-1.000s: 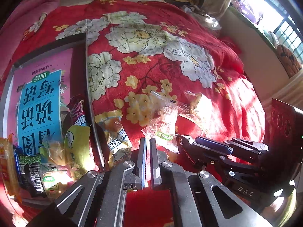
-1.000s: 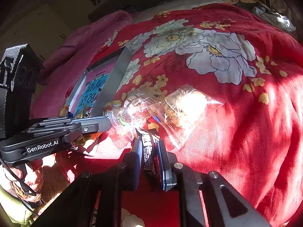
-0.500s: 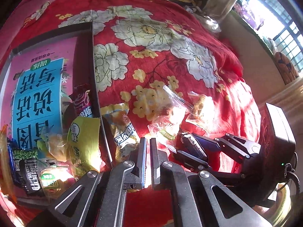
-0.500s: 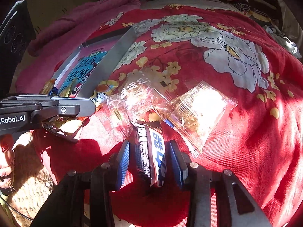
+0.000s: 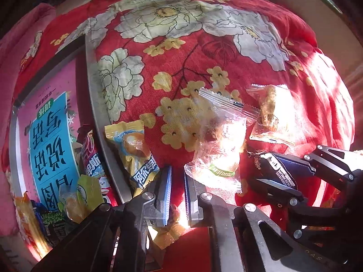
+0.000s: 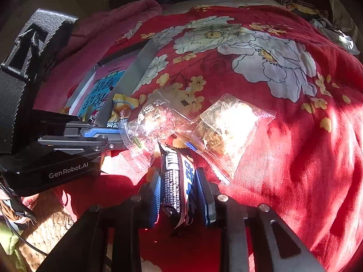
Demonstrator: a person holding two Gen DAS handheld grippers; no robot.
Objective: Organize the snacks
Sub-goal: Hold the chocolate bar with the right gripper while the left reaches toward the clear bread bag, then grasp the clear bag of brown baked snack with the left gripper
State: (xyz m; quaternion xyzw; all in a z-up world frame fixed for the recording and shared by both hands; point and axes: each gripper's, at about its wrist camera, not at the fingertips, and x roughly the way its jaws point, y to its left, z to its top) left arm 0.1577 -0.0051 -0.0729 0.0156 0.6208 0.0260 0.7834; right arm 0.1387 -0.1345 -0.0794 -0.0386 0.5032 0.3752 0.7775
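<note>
The right tongs (image 6: 178, 192) have just closed on the dark snack bar (image 6: 178, 181) lying on the bed's red floral blanket (image 6: 283, 147), ready for lifting toward the tray (image 5: 99, 117), while the left tongs (image 5: 177, 181) have just parted slightly, empty, above the clear wrapper (image 5: 217, 158).

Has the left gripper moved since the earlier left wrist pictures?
Yes. The left gripper has come down closer to the red blanket, toward the clear packet; its jaws have just been opening, nothing visibly pressed between them.
</note>
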